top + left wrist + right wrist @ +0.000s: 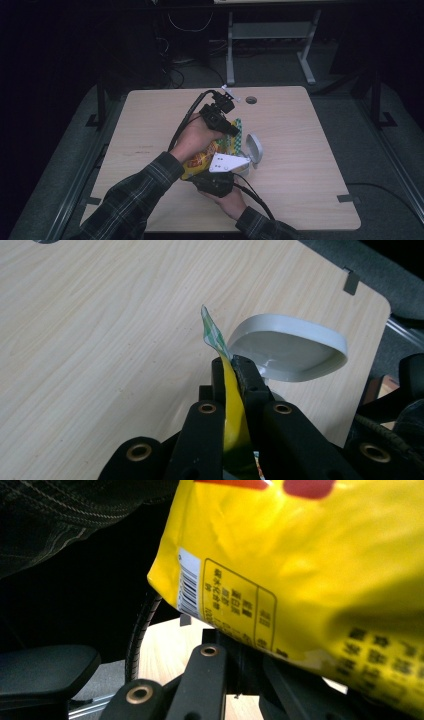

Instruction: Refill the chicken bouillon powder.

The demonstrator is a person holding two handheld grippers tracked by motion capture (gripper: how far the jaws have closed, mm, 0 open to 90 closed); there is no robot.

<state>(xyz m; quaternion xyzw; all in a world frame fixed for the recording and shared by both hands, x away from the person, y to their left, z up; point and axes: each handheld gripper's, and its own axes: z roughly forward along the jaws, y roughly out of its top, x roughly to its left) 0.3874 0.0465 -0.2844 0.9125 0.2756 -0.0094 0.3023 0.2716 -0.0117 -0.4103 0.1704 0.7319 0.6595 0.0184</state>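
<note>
A yellow snack bag (pixel 199 160) with a green-and-white checked top edge hangs above the middle of the wooden table (pixel 310 165), held between both grippers. My left gripper (pixel 234 131) is shut on the bag's top seal; in the left gripper view the thin yellow film (pixel 233 415) runs between the closed jaws of the left gripper (pixel 232 362). Below it, my right gripper (pixel 218 179), under its grey plate, is shut on the bag's lower edge. In the right gripper view the printed back of the bag (pixel 300 570) rises from the right gripper (pixel 239 642).
A white bowl (pixel 254 149) stands tipped on the table just right of the bag, close behind the left jaws (pixel 290 347). A round cable hole (pixel 251 100) lies near the table's far edge. Plaid sleeves (pixel 135 200) come in from the bottom.
</note>
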